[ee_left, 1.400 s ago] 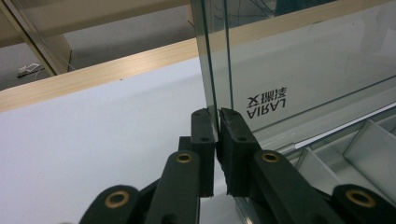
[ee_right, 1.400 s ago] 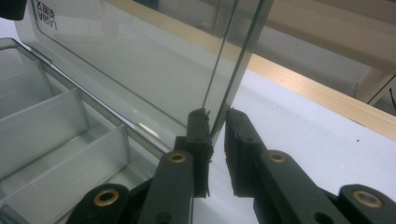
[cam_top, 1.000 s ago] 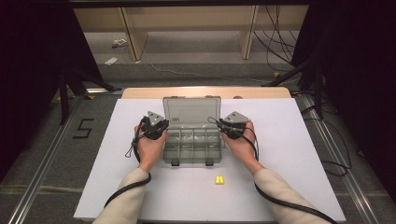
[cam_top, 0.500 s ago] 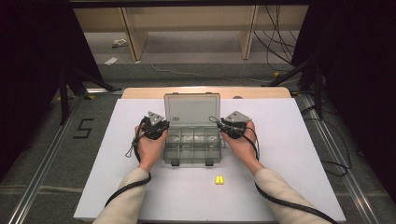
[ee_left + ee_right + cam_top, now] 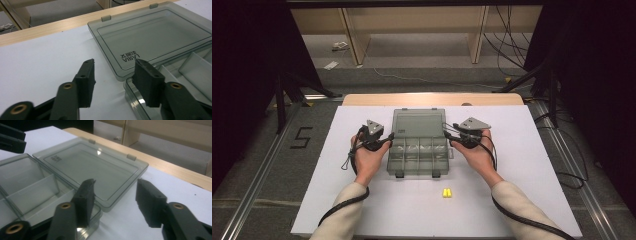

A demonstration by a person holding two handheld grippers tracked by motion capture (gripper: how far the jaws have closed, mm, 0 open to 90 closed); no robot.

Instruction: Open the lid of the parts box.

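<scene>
From the high view we see a white sheet-covered table [image 5: 532,165] on a grey floor marked "5", wooden shelving behind. A smoky transparent plastic compartment box [image 5: 418,156] lies at the centre, its lid [image 5: 417,123] flat open behind it, with two small yellow pieces [image 5: 447,193] nearer the person. The left gripper [image 5: 388,141] and right gripper [image 5: 448,134] flank the box's far corners.

In the left gripper view we read "LARIA" upside down on the lid [image 5: 155,37]; the jaws, just opened, straddle the box's corner [image 5: 140,100] without pressing.

In the right gripper view the jaws, likewise just opened, stand apart over the box's corner [image 5: 92,217] and the lid's edge [image 5: 107,205].
</scene>
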